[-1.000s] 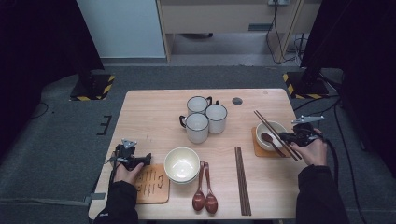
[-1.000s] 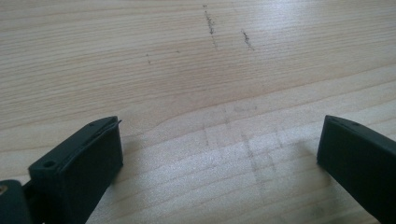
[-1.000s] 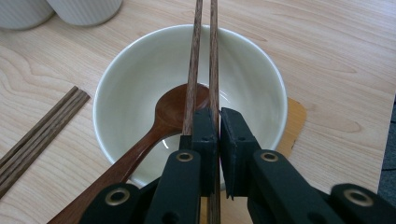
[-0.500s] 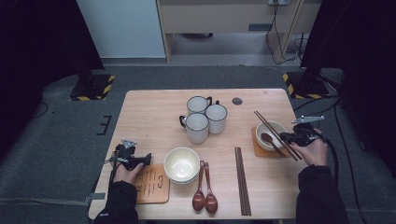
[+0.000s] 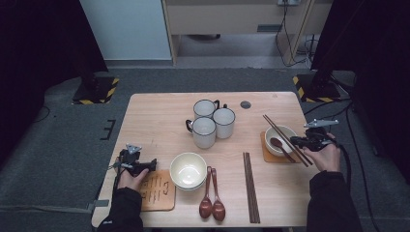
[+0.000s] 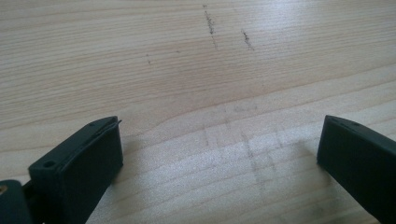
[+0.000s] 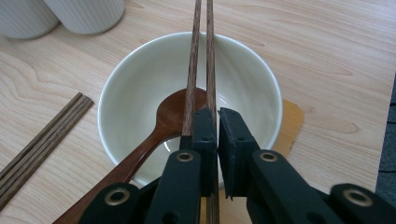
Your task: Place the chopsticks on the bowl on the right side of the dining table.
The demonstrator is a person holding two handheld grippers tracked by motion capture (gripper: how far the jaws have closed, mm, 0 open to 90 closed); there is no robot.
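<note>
High view: white bowl on a brown coaster, taken as landmark. Pair of chopsticks laid slantwise across the bowl's rim, a brown spoon inside the bowl beneath them. Right tongs at the bowl's near-right edge, on the chopsticks' near end. Left tongs far left of the bowl, low over the counter beside a second coaster. Three mugs left and beyond the bowl; second chopstick pair and larger bowl left and nearer.

Left gripper view: jaws wide apart, nothing between them, bare counter wood below.

Right gripper view: jaws nearly shut, one stick pinched between the pads, the other lying just outside the left jaw, touching it. Whether both sticks are secured: cannot tell.

Judgement: sticks light, stiff, smooth, prone to roll and scissor apart; best taken together near the thick end, squarely across both. Bowl breakable; no knocking the rim.
</note>
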